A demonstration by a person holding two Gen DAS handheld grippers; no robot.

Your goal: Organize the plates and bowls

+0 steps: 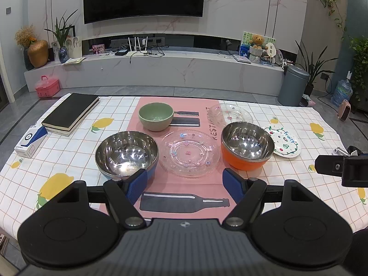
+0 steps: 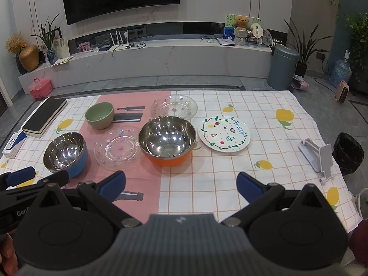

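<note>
Both grippers hover spread and empty before an unsorted spread of three bowls and three plates.

The left gripper point(image 1: 185, 181) has its jaws wide apart; the near glass plate point(image 1: 189, 153) lies just ahead between them, the blue steel bowl point(image 1: 127, 154) touches or nearly touches the left finger, and the orange steel bowl point(image 1: 248, 148) sits ahead of the right one. The right gripper point(image 2: 181, 185), likewise parted, faces bare cloth, with the orange bowl ahead-left and the painted plate point(image 2: 224, 134) straight ahead. The glass plates look brittle, slick and low-rimmed, so likely best pinched at the edge; the steel bowls seem light and stiff, suited to a rim grip, and the green bowl point(image 1: 156, 116) heavier. Only the right view shows the painted plate whole and the far glass plate point(image 2: 174, 107) clear of the orange bowl, plus a white stand point(image 2: 316, 155).
</note>
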